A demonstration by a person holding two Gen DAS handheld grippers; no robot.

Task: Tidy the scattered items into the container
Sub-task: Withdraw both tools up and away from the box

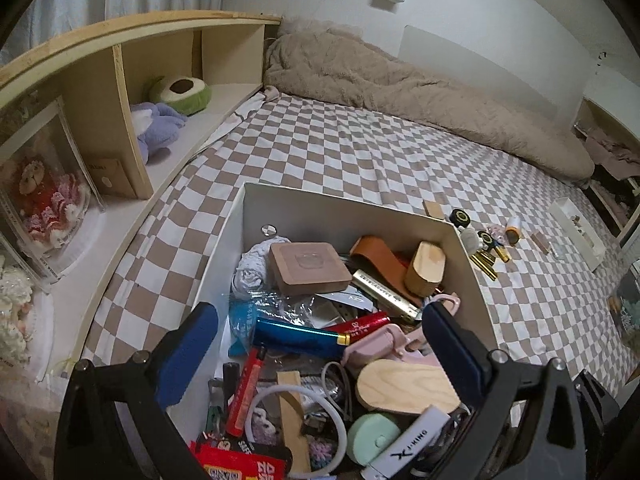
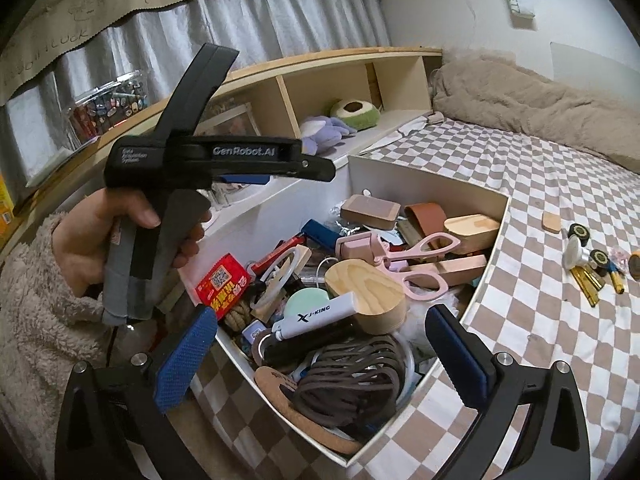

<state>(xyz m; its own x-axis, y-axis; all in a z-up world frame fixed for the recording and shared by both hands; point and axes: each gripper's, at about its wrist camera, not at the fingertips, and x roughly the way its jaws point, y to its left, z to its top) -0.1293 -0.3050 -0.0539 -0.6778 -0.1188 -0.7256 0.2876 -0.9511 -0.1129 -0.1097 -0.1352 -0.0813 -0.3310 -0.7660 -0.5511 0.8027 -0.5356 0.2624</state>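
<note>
A white box (image 1: 340, 216) (image 2: 494, 240) sits on the checkered bed, full of several items: pink scissors (image 2: 420, 256), a wooden oval block (image 2: 364, 292), a brown cord bundle (image 2: 352, 380), a blue tube (image 1: 296, 336). Small scattered items (image 1: 484, 240) (image 2: 592, 268), gold tubes and black caps, lie on the bed right of the box. My left gripper (image 1: 320, 340) is open and empty above the box; it also shows in the right wrist view (image 2: 256, 178), held by a hand. My right gripper (image 2: 320, 348) is open and empty over the box's near corner.
A wooden headboard shelf (image 1: 120, 80) with plush toys runs along the left. A beige blanket (image 1: 400, 92) lies at the far side of the bed. A white tray (image 1: 576, 228) sits at the right bed edge.
</note>
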